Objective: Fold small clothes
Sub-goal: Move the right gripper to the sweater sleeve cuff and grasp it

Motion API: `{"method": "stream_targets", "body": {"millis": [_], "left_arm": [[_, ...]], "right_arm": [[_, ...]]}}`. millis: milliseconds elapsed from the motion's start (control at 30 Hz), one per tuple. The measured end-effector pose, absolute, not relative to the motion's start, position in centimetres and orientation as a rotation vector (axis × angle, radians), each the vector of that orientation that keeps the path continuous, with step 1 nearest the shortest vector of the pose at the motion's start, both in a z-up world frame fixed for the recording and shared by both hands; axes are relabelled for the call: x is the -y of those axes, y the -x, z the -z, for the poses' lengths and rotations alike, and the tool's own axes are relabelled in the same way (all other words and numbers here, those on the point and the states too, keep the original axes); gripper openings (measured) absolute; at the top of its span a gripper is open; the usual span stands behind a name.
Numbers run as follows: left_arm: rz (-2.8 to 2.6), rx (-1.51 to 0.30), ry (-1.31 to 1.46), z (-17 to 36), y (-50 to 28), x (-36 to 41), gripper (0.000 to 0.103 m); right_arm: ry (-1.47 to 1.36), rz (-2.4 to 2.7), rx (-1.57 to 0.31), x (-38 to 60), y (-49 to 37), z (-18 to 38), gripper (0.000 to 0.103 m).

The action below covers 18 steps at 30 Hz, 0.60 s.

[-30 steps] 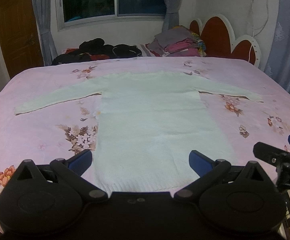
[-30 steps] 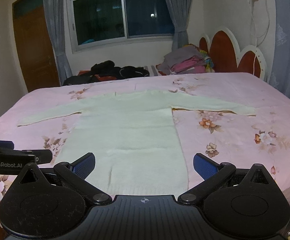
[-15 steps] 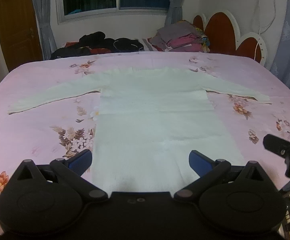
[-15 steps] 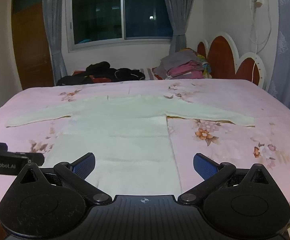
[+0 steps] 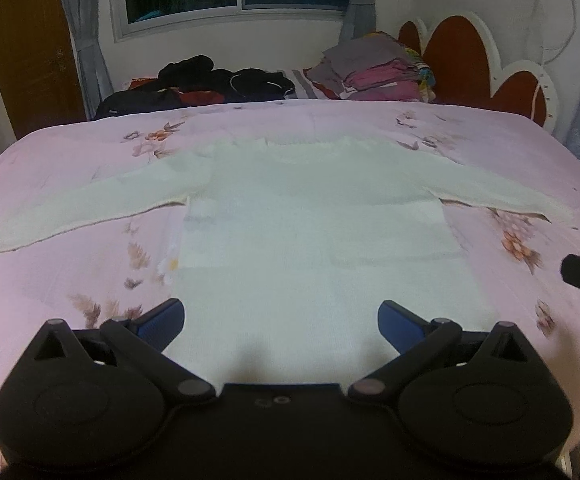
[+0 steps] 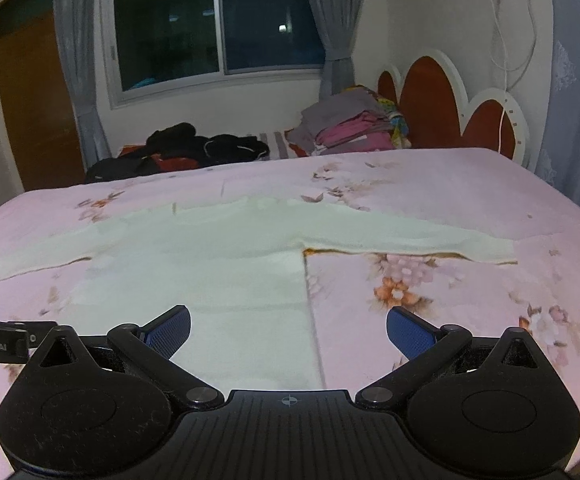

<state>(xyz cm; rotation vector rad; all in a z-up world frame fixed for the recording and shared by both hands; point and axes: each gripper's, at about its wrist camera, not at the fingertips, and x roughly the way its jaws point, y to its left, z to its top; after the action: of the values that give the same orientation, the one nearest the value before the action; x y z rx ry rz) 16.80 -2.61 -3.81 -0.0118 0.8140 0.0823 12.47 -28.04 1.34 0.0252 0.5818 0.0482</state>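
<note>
Sweater (image 5: pixel 321 240), flat on the bed (image 5: pixel 70 280), looks soft, light and limp, so with both claws (image 5: pixel 281 318) (image 6: pixel 288 326) wide I'd pinch its near hem corners.

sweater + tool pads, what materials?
Sweater: looks like soft matte cream knit; faint ribbing at the neckline, limp flat drape. Fibre unclear. Left tool and right tool pads: blue, dotted grip texture, probably rubber or textured plastic on black arms.

Pink floral bed (image 5: pixel 70 168) carries a spread white sweater (image 5: pixel 313 216), possibly knitted.
</note>
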Motion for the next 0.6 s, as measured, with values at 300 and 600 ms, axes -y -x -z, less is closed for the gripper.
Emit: {"method": "stream_targets", "body": {"millis": [300,600], "left_arm": [[-0.143,-0.827,0.035,5.5,-23.2,2.8,0.103],[-0.147,-0.855,0.052,7.7,-29.2,3.5,0.103]], "right_arm": [[-0.115,0.003,-0.633,34.7,-20.4,0.8,0.103],[-0.179,0.080,-0.672,41.4,-26.8,3.2,0.102]]}}
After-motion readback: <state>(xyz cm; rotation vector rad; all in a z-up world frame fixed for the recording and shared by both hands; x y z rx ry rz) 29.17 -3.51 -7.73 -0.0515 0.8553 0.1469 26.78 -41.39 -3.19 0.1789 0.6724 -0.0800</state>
